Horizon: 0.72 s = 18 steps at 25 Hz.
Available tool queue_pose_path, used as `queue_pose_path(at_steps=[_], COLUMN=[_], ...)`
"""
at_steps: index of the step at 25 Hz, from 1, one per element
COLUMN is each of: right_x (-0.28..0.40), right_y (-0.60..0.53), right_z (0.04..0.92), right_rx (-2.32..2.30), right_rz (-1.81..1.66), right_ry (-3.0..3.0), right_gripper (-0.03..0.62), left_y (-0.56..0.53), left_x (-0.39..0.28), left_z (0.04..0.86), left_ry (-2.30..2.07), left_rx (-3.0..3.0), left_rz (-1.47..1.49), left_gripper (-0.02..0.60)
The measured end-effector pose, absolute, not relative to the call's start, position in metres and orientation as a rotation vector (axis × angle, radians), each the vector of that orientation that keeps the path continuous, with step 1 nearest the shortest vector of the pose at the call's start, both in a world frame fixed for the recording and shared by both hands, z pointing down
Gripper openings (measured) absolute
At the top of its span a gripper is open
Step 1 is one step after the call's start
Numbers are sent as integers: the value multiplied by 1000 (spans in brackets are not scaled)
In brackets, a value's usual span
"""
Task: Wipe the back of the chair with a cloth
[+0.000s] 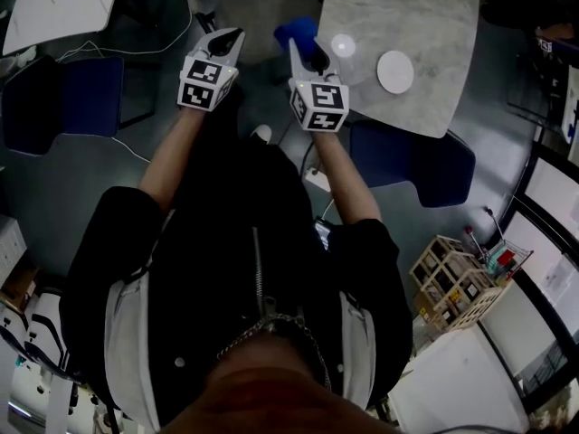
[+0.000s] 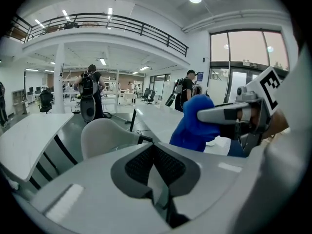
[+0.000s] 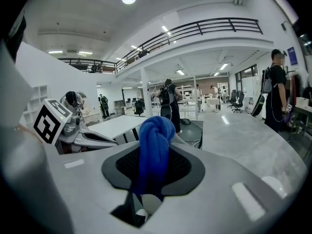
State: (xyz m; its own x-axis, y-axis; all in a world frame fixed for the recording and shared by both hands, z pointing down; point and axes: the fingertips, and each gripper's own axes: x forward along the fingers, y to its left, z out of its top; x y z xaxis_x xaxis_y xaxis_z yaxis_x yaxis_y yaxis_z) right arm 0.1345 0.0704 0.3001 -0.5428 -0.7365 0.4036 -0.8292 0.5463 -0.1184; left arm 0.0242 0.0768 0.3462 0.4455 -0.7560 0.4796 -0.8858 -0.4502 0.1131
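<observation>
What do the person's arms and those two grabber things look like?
The left gripper and right gripper are pale grey plastic that narrows to a point, with dark bumpy pads inside. Behind each sits a white cube printed with black square markers. The person wears a black top with short sleeves, a zip down the front and white side panels.

The cloth [image 1: 295, 33] sits in the right tongs [image 1: 308, 54], left tongs [image 1: 228, 40] beside, chair [image 1: 237, 3] ahead, table [image 1: 425, 16] right.
</observation>
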Motion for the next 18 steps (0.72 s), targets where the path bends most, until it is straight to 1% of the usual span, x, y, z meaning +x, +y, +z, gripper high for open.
queue_pose_path(at_steps=[5, 11, 14, 18], right_x=[100, 54, 45, 38], right_y=[0, -64, -99, -152], right_z=[302, 312, 318, 358], right_rx=[1334, 1398, 1417, 1415], right_rz=[453, 512, 542, 582], right_ry=[-2427, -2382, -2369, -2370], right_gripper=[102, 103, 103, 103], left_y=[11, -41, -68, -106], left_x=[-10, -55, -60, -60], left_z=[354, 372, 376, 414], left_ry=[-1328, -1261, -1242, -1256], left_rx=[2359, 2351, 2345, 2301], left_rz=[531, 553, 559, 551], left_gripper=[11, 11, 11, 11])
